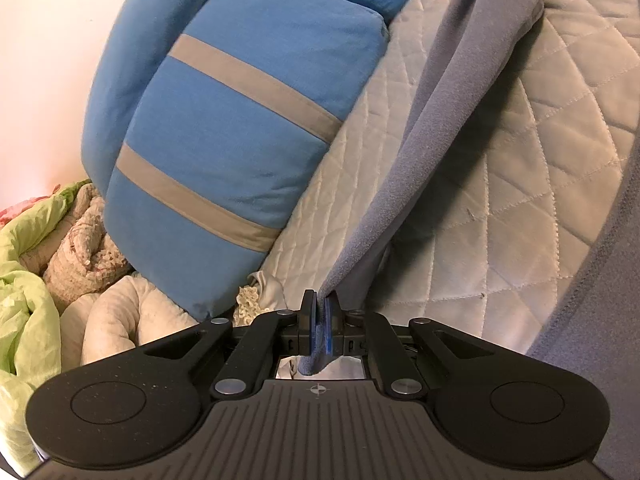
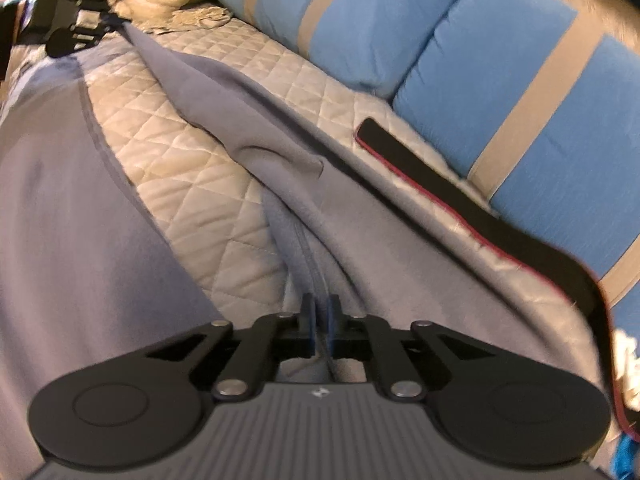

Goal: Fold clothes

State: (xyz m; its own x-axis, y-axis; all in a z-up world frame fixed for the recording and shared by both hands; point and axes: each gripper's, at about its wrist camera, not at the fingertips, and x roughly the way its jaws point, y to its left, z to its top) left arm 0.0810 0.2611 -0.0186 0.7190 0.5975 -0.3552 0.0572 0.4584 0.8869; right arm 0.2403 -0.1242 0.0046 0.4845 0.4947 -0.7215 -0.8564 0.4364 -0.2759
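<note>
Item: grey fleece garment (image 2: pixel 248 128) stretched over quilted beige bed cover (image 2: pixel 192 184) | left gripper (image 1: pixel 320 312) jaws clamp one end | right gripper (image 2: pixel 320 316) jaws pinch opposite end | long axis runs between them.

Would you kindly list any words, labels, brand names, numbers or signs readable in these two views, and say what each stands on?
No readable text in either view.
Left tool's black ribbed body: a small crosshair mark only, no letters.
Right tool's black ribbed body: a small pale mark, too blurred to read.
</note>
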